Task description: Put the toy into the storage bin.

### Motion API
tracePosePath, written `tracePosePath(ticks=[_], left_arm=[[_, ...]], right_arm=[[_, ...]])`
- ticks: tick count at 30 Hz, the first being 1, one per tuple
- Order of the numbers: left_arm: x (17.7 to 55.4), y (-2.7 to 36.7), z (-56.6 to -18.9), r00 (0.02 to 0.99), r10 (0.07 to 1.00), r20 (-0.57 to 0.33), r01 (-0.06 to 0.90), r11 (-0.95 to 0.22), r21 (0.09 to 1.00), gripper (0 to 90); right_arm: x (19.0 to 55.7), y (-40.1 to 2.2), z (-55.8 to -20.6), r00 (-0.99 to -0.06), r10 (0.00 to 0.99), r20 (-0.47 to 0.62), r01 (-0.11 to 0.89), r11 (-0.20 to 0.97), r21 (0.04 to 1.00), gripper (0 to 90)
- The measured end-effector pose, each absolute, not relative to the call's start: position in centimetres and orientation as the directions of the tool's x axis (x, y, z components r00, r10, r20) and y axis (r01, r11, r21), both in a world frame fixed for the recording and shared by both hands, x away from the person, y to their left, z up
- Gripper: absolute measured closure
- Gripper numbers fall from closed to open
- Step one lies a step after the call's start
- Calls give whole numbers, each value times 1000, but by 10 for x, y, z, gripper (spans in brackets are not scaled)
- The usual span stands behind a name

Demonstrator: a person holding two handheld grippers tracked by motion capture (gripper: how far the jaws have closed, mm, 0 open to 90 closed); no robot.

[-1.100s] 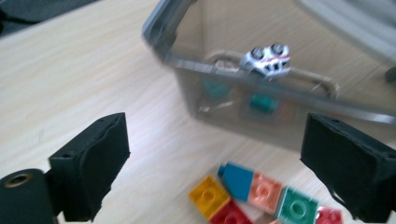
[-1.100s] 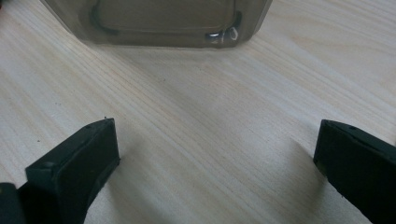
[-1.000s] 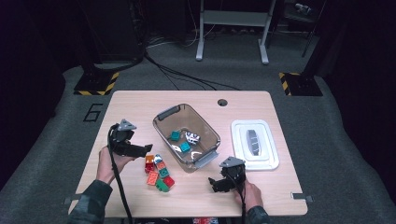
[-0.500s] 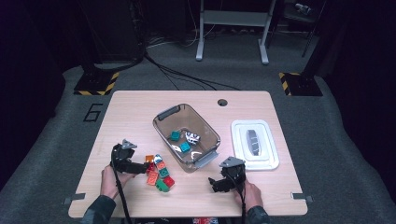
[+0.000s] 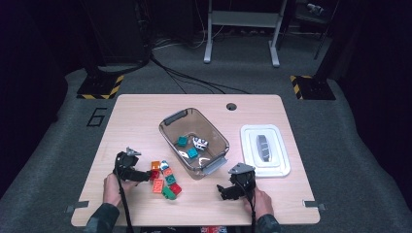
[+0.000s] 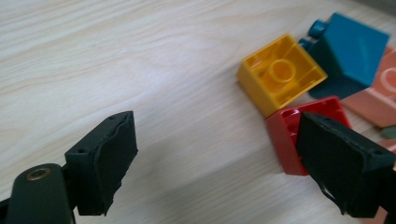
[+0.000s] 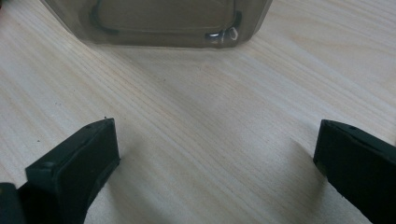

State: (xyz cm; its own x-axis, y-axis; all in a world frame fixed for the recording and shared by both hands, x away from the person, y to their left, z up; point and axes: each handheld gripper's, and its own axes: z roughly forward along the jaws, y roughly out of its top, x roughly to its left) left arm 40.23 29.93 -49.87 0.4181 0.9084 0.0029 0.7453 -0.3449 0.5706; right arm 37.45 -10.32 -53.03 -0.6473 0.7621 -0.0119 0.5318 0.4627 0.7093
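Several loose bricks (image 5: 164, 180) lie on the wooden table (image 5: 145, 116), left of the clear bin (image 5: 171, 121). My left gripper (image 5: 145, 175) is low at the left edge of that pile. Its jaws (image 6: 219, 140) are open and have just been closing. A red brick (image 6: 287, 135) lies at the right jaw, partly behind it, and mostly bare wood lies between the jaws. A yellow brick (image 6: 280, 77) and a teal brick (image 6: 350, 51) lie beyond. My right gripper (image 5: 224, 191) (image 7: 217, 140) rests open on the table, with nothing between its fingers.
The bin (image 7: 159, 23) holds two teal bricks (image 5: 187, 147) and a white patterned one (image 5: 200, 143). A white tray (image 5: 279, 167) with a grey object (image 5: 262, 145) stands to the right. A round hole (image 5: 231, 106) sits near the table's far edge.
My left gripper has come down from above the table's left side to the edge of the brick pile. The right gripper has stayed in place.
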Motion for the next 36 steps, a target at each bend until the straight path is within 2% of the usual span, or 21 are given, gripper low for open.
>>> tracePosePath(ticks=[3,8,13,20,21,25,29,31,36], left_arm=[[402,305,-497,405,914,24,751,-348,561,135],[401,310,-492,395,919,6,745,-324,584,130],[400,296,-489,435,900,-40,732,-327,598,125],[403,284,-497,458,887,-49,739,-350,576,156],[403,284,-498,466,884,-45,741,-362,565,172],[400,288,-499,486,872,-53,732,-373,570,390],[399,290,-498,495,868,-42,721,-383,577,558],[398,291,-497,499,866,-34,715,-389,580,589],[397,292,-496,499,866,-32,710,-387,588,593]], right_arm=[[374,-103,-530,-647,762,-12,532,463,709,0],[374,-103,-530,-648,762,-12,531,463,709,0],[374,-103,-530,-649,761,-11,531,464,709,0],[374,-103,-530,-647,762,-12,532,463,709,0],[374,-103,-530,-648,761,-12,532,464,709,0],[374,-103,-530,-648,762,-12,532,463,709,0],[375,-103,-530,-648,762,-13,531,464,710,0],[375,-103,-530,-648,761,-11,531,463,710,0],[374,-103,-530,-648,762,-10,533,462,709,0]])
